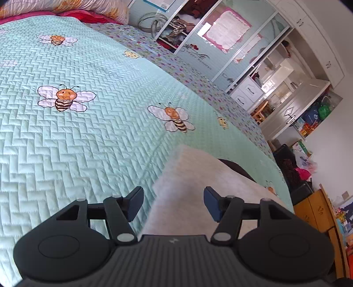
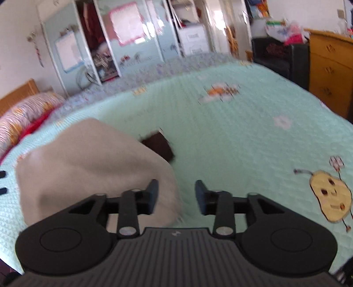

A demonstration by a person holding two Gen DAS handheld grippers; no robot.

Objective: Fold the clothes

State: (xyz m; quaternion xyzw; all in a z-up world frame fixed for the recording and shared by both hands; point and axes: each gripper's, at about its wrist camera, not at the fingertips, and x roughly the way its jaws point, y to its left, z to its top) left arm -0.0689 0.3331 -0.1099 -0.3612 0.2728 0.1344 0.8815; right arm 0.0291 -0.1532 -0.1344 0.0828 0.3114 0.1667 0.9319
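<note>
A cream fuzzy garment (image 1: 198, 187) lies folded on the mint quilted bedspread (image 1: 88, 132), with a dark brown part (image 1: 236, 168) showing at its far edge. My left gripper (image 1: 173, 204) is open and empty, held just above the garment's near left edge. In the right wrist view the same cream garment (image 2: 88, 165) lies left of centre with the brown part (image 2: 158, 146) sticking out behind it. My right gripper (image 2: 176, 197) is open and empty over the garment's right edge. That view is blurred.
The bedspread (image 2: 242, 132) has bee and pear pictures. Pillows (image 1: 66, 6) lie at the head of the bed. A wardrobe (image 1: 198, 33) with sliding doors stands beyond the bed. A dark chair (image 2: 280, 57) and a wooden dresser (image 2: 331, 72) stand at the foot.
</note>
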